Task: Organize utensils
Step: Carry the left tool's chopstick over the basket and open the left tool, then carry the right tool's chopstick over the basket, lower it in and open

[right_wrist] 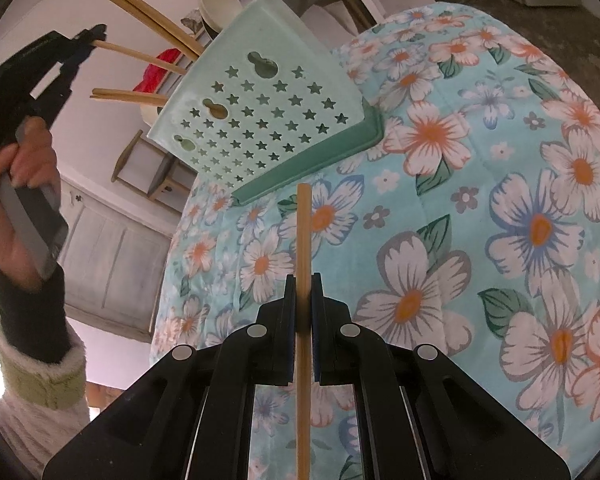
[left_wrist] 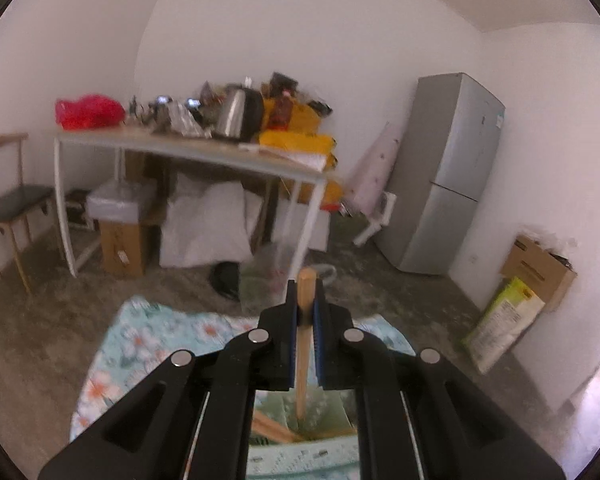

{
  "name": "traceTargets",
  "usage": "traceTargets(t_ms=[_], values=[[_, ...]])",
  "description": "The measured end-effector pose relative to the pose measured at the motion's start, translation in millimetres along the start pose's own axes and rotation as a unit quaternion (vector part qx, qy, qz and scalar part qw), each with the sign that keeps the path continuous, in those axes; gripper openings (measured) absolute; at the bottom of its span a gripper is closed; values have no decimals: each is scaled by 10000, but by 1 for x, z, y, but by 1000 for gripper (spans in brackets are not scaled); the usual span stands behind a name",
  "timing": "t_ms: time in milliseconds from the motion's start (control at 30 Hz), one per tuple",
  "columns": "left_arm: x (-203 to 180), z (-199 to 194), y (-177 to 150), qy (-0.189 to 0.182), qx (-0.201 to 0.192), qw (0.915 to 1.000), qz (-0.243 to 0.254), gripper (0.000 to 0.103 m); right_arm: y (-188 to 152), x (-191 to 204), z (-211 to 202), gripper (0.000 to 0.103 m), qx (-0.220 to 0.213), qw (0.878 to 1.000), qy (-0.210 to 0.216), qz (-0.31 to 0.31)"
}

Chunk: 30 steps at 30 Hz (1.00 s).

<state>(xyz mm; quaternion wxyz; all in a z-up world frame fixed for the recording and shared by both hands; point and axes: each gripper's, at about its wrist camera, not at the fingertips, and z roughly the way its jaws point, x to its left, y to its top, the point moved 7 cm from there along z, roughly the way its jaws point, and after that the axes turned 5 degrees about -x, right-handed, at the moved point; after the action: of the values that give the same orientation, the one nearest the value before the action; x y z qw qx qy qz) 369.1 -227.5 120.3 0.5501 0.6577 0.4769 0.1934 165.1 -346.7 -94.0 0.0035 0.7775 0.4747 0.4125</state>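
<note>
My left gripper [left_wrist: 306, 292] is shut on a wooden chopstick [left_wrist: 304, 344] whose thin end points down into the pale green utensil holder [left_wrist: 324, 416]. Other chopsticks [left_wrist: 272, 430] lie in that holder. In the right wrist view the holder [right_wrist: 260, 120], pierced with star holes, stands on the floral cloth [right_wrist: 460, 200]. The left gripper [right_wrist: 94, 38] is at the upper left, held by a person's hand [right_wrist: 24, 168], and its chopstick [right_wrist: 140, 56] reaches the holder's mouth. Several more chopsticks [right_wrist: 156, 20] stick out there. My right gripper [right_wrist: 303, 284] is shut on another chopstick [right_wrist: 303, 232], short of the holder.
Beyond the floral cloth [left_wrist: 140, 332] is bare floor, then a cluttered table [left_wrist: 188, 148] with boxes and bags under it. A chair [left_wrist: 8, 200] stands at the left, a grey fridge [left_wrist: 448, 168] at the right, and a cardboard box [left_wrist: 540, 272] by the right wall.
</note>
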Motion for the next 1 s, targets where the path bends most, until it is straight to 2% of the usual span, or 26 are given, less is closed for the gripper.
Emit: traceTargets(t_ms=[100,167,233,367,467,533,633,767,833,1000], values=[[1,-7,-5,-188,124,9997,-75,9,0,2,0,5,10,10000,-61,-40],[2,-19,-3,-285,90,9995,-117,20,1,4,-2,5,1,9999,-94,-84],[2,-35,0,-330,-24,9994,-100,37,1,8,-4,5,-23,9998,-148,-162],[2,-71,-1,-311,-138,9994,116,55,2,15,-7,5,-58,9989,-300,-346],[8,-94,-11,-228,-39,9994,256,67,3,19,-7,5,-42,9985,-369,-414],[14,-112,-29,-128,122,9992,355,76,4,23,-9,5,-61,9980,-407,-473],[25,-129,-70,-46,523,9972,528,83,8,31,-15,5,-138,9971,-456,-592],[47,-138,-132,399,1121,9904,708,88,20,49,-29,5,-346,9950,-482,-809],[61,-141,-169,634,1518,9839,697,88,32,64,-40,5,-566,9925,-471,-979],[82,-150,-223,1203,1942,9701,820,94,74,113,-75,5,-1481,9743,-590,-1589]])
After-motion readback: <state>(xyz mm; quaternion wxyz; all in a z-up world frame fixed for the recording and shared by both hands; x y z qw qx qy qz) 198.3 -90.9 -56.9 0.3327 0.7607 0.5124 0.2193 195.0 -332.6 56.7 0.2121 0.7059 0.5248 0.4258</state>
